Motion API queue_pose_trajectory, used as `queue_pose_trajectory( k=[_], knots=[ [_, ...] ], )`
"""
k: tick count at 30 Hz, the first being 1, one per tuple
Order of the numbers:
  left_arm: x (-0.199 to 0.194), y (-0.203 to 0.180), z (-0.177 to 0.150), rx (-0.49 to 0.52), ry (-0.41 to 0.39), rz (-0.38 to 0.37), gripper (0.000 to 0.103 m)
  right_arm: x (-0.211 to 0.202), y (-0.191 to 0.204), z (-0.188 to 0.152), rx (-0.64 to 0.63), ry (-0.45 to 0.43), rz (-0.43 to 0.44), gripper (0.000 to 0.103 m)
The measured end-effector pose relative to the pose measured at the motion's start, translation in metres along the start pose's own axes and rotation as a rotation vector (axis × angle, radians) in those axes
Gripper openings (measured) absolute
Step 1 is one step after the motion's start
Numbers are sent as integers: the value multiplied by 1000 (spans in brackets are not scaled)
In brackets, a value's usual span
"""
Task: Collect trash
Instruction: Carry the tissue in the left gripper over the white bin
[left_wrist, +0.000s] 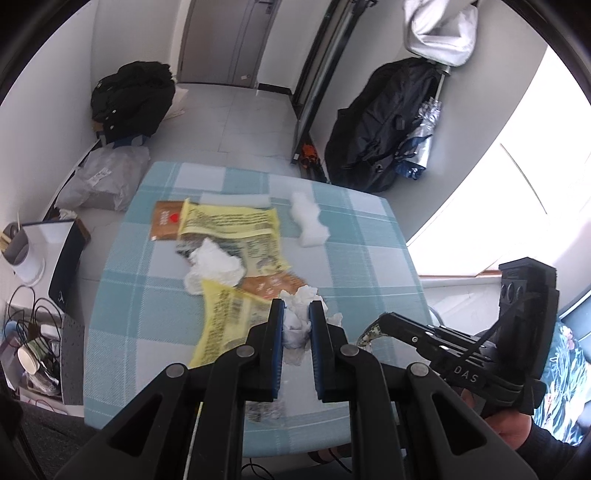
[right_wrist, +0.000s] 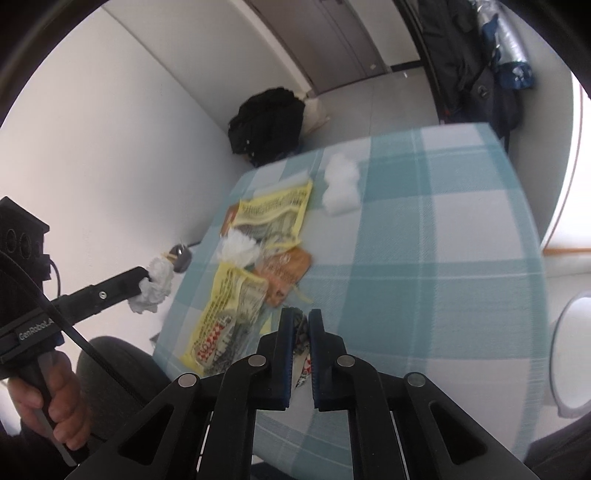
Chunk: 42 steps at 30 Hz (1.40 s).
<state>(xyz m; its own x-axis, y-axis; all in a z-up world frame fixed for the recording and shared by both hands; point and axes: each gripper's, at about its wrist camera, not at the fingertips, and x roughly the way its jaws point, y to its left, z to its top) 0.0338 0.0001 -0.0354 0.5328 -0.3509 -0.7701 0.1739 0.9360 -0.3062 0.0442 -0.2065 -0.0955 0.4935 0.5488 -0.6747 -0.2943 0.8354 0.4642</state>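
Left gripper (left_wrist: 296, 308) clamped on a crumpled tissue wad (left_wrist: 295, 328), right gripper (right_wrist: 301, 317) pinching a scrap of printed wrapper (right_wrist: 301, 363), both just off the near edge of the checked table (right_wrist: 424, 258). Featherlight, squishy stuff, so grab anywhere. Still lying mid-table: yellow wrappers (left_wrist: 229, 221) beside another tissue (left_wrist: 216, 266).

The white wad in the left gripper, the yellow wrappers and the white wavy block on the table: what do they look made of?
White wad: soft tissue paper, matte, crumpled into folds. Yellow wrappers: probably thin plastic film; printed, creased, slightly glossy. White wavy block: looks like packing foam, matte with scalloped edges, though blur leaves it open.
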Motion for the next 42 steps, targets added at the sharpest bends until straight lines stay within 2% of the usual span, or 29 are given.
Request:
queue_pose_trajectory(
  k=[7, 14, 21, 27, 31, 36, 42],
  knots=[
    [3, -35, 11, 47, 5, -17, 9, -42, -10, 10, -21, -98, -14, 7],
    [15, -90, 34, 115, -3, -76, 9, -113, -39, 31, -17, -228, -73, 7],
    [41, -164, 57, 226, 15, -156, 9, -199, -88, 44, 70, -383, -182, 7],
    [86, -228, 67, 324, 86, -211, 9, -246, -146, 37, 188, -439, -301, 7],
    [118, -263, 65, 375, 137, -232, 9, -256, -185, 21, 279, -452, -360, 7],
    [168, -291, 65, 432, 223, -240, 9, -247, -230, -1, 366, -426, -415, 7],
    [228, -314, 54, 457, 423, -328, 9, -216, -276, -26, 471, -355, -423, 7]
  ],
)
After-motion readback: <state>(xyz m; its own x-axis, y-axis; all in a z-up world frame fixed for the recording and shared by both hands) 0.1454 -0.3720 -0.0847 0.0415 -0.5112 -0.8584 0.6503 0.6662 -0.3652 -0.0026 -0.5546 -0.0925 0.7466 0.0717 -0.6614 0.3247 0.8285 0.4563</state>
